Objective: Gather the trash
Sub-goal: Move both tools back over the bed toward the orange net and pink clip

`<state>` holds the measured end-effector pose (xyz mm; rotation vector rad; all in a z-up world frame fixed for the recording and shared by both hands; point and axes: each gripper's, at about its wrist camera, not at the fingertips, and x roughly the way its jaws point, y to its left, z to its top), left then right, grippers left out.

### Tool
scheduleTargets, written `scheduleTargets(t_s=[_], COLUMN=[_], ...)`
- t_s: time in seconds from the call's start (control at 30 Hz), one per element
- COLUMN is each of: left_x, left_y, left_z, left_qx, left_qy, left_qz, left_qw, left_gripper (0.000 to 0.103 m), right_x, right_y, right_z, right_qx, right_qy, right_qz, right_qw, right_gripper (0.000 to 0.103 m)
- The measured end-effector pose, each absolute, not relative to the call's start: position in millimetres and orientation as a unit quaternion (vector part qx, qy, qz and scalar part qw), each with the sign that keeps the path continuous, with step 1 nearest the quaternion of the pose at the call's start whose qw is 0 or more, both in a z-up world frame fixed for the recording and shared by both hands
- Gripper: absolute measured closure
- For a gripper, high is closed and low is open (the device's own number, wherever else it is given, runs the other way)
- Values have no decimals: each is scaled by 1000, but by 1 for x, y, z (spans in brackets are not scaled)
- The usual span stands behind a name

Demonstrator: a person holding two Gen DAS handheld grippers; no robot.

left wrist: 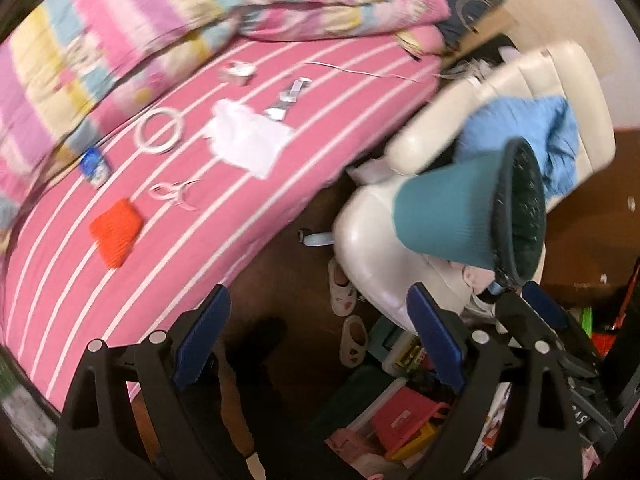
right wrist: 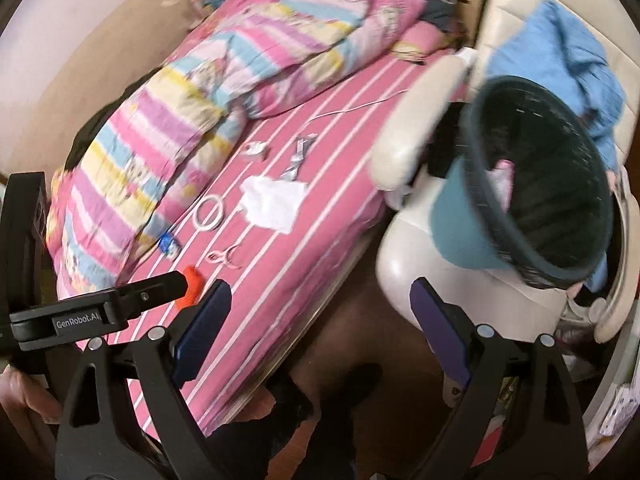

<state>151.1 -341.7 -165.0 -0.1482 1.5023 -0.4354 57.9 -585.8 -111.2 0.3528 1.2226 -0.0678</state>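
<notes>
A pink striped bed [left wrist: 240, 216] [right wrist: 304, 240] holds a white crumpled tissue [left wrist: 246, 140] [right wrist: 272, 202], a silver wrapper [left wrist: 286, 100] [right wrist: 298, 158], a small crumpled white piece [left wrist: 237, 71] [right wrist: 254, 149], a white tape ring [left wrist: 160, 130] [right wrist: 209, 213], a blue-white packet [left wrist: 94, 166] [right wrist: 168, 243], a pink clip [left wrist: 176, 194] [right wrist: 226, 258] and an orange cloth [left wrist: 115, 232] [right wrist: 193, 283]. A teal trash bin [left wrist: 472, 212] [right wrist: 532, 184] is tipped on a white chair [left wrist: 372, 248] [right wrist: 416, 264]. My left gripper [left wrist: 320, 344] is open and empty over the floor; it also shows in the right wrist view [right wrist: 182, 280]. My right gripper [right wrist: 322, 336] is open and empty.
A striped quilt [left wrist: 120, 28] [right wrist: 192, 92] lies bunched at the bed's far side. A blue garment [left wrist: 532, 128] [right wrist: 560, 52] lies on the chair. Slippers [left wrist: 346, 308] and toy clutter [left wrist: 404, 420] lie on the brown floor beside the chair. A white cord [left wrist: 360, 71] crosses the bed.
</notes>
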Motion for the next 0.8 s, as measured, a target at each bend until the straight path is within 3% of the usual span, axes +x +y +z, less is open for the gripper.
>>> scheduleTargets(t_s=[0.47, 0.8], left_x=[178, 181], left_y=[-185, -134], left_z=[-199, -236], left_qx=[-137, -162], left_qy=[686, 692], left_qz=[-142, -112], left_qw=[701, 695], left_gripper=[16, 16], right_x=[115, 144], right_y=[-437, -386], right_z=[-120, -147], right_qx=[94, 70], right_qy=[595, 601], right_qz=[26, 67], right_qw=[797, 793], right_gripper=[13, 13])
